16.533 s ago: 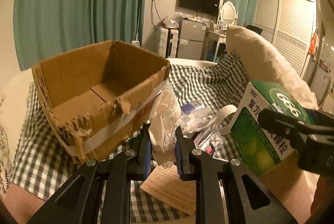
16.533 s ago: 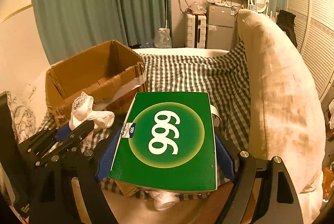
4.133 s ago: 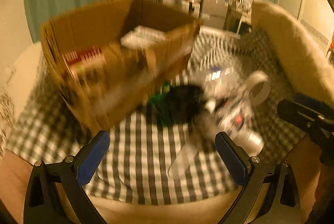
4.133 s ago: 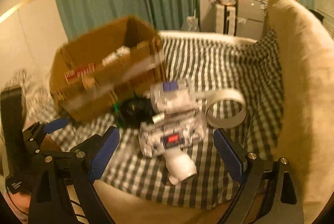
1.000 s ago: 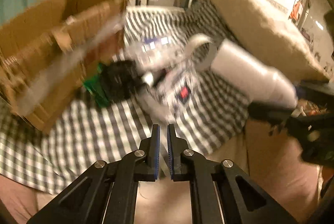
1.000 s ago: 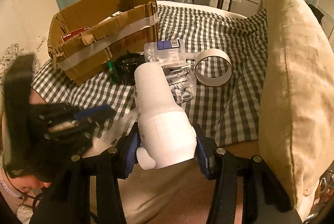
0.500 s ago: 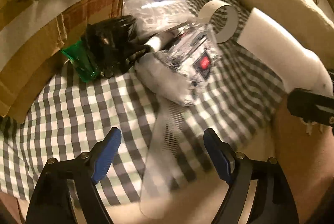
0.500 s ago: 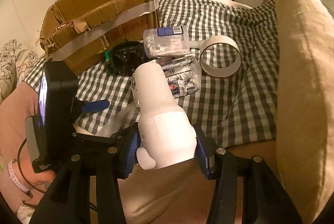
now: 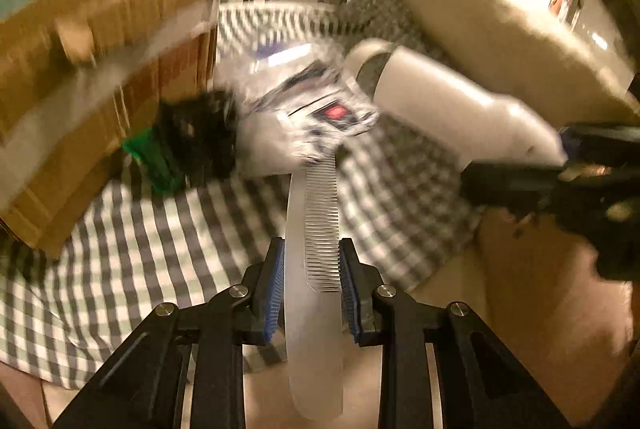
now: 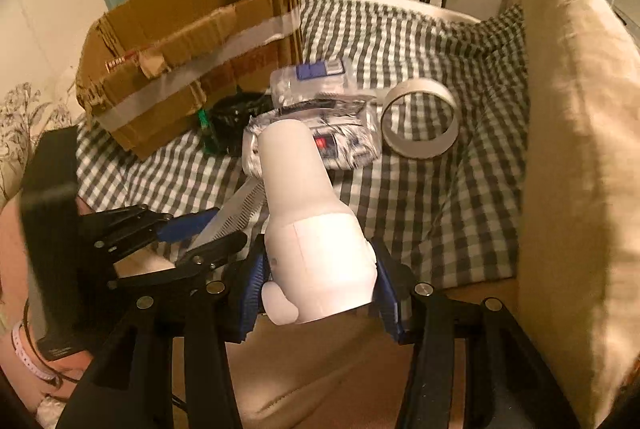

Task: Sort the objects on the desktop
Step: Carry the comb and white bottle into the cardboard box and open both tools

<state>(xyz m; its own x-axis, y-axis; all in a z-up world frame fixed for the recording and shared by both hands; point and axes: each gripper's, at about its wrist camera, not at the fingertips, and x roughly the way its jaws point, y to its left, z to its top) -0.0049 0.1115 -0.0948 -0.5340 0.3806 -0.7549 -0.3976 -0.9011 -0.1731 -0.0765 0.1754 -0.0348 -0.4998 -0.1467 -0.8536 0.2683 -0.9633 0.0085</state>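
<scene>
My left gripper is shut on a pale translucent comb, held over the front edge of the checked cloth; it also shows in the right wrist view. My right gripper is shut on a white bottle-shaped object, held above the cloth; the left wrist view shows it at the right. The open cardboard box stands at the back left of the cloth. The left wrist view is blurred.
On the checked cloth lie a black object with a green part, clear plastic packets and a white tape ring. A large beige pillow lines the right side. Green curtains hang behind.
My left gripper was open over the comb half a second ago; now it is shut on it and lifting. The right gripper keeps hold of the white bottle.
</scene>
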